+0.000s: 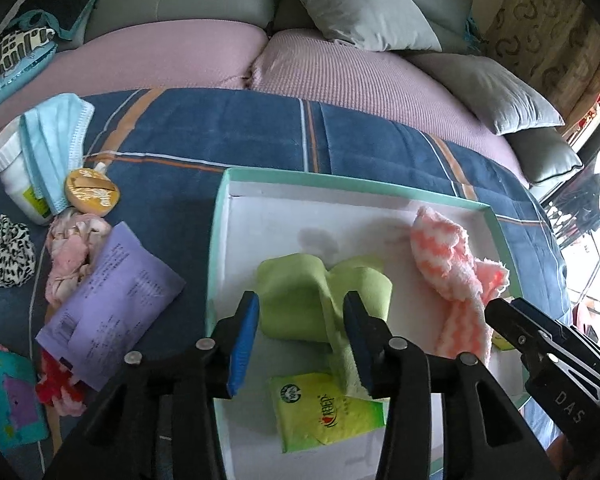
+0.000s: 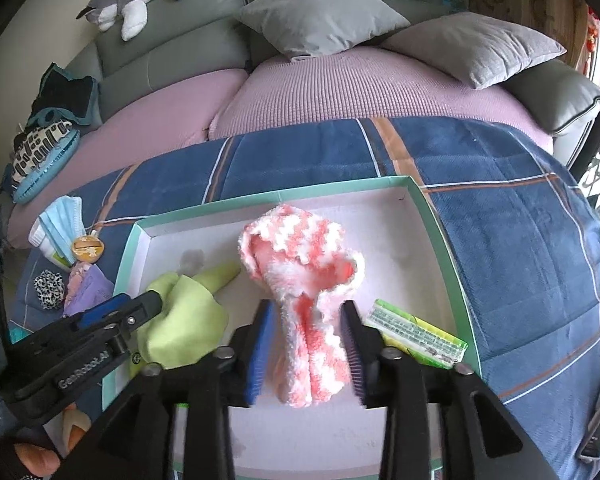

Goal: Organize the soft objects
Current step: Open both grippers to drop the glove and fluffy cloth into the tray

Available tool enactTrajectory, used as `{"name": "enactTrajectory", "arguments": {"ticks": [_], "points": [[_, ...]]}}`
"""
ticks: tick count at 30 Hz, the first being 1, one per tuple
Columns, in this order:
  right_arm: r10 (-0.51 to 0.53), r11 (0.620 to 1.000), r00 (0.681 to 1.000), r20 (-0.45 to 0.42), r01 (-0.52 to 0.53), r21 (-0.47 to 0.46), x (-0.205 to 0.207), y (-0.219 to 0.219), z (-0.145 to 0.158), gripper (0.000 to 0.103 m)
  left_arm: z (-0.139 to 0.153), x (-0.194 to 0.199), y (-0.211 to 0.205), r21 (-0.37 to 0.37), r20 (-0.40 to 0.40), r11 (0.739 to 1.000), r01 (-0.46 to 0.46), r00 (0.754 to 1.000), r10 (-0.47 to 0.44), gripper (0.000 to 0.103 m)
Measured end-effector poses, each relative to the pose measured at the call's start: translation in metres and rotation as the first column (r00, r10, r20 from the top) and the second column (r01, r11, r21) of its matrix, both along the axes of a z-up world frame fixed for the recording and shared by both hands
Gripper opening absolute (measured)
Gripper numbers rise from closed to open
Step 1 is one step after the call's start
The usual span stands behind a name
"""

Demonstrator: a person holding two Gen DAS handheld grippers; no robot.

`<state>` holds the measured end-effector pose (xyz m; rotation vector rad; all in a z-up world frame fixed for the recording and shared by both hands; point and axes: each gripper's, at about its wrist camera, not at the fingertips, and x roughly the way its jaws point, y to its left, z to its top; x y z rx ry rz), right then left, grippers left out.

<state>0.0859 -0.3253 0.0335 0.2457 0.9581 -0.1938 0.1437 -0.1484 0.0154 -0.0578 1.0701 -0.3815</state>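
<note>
A shallow white box with a teal rim [image 1: 216,240] [image 2: 260,203] lies on a blue striped blanket. Inside it are a crumpled lime-green cloth [image 1: 296,280] [image 2: 184,320] and a fuzzy pink-and-white sock [image 1: 448,268] [image 2: 300,248]. My left gripper [image 1: 301,298] stands open astride the green cloth, its pads not squeezing it; it shows in the right wrist view too [image 2: 152,304]. My right gripper [image 2: 308,306] is open around the sock's lower end, with a gap at the left pad. It appears at the right edge of the left wrist view [image 1: 512,320].
Two green tissue packets [image 1: 324,412] [image 2: 416,332] also lie in the box. Left of it on the blanket are a purple packet [image 1: 112,300], a pink cloth [image 1: 72,256], a leopard scrunchie [image 1: 8,252], a blue mask [image 1: 56,140], a white bottle [image 1: 12,172] and a yellow tin [image 1: 92,192]. Grey cushions sit behind.
</note>
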Motion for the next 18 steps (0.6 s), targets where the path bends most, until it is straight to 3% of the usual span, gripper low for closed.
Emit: {"name": "enactTrajectory", "arguments": {"ticks": [2,6,10,18], "points": [[-0.005,1.000,1.000,-0.003,0.005,-0.005,-0.001,0.001,0.000,0.043,0.002,-0.001,0.004,0.004,0.010,1.000,-0.008,1.000,0.008,0.055],[-0.017,1.000,1.000,-0.009,0.017,-0.009,-0.002,0.001,0.000,0.059,0.003,-0.002,0.011,0.013,0.018,1.000,-0.024,1.000,0.023,0.059],[-0.017,1.000,1.000,-0.013,0.017,-0.018,-0.002,0.002,-0.002,0.068,0.004,-0.002,0.014,0.016,0.027,0.999,-0.036,0.999,0.035,0.070],[-0.012,1.000,1.000,-0.020,0.012,-0.029,-0.001,0.005,-0.003,0.078,0.007,-0.003,0.019,0.023,0.053,0.999,-0.044,0.998,0.043,0.080]]}}
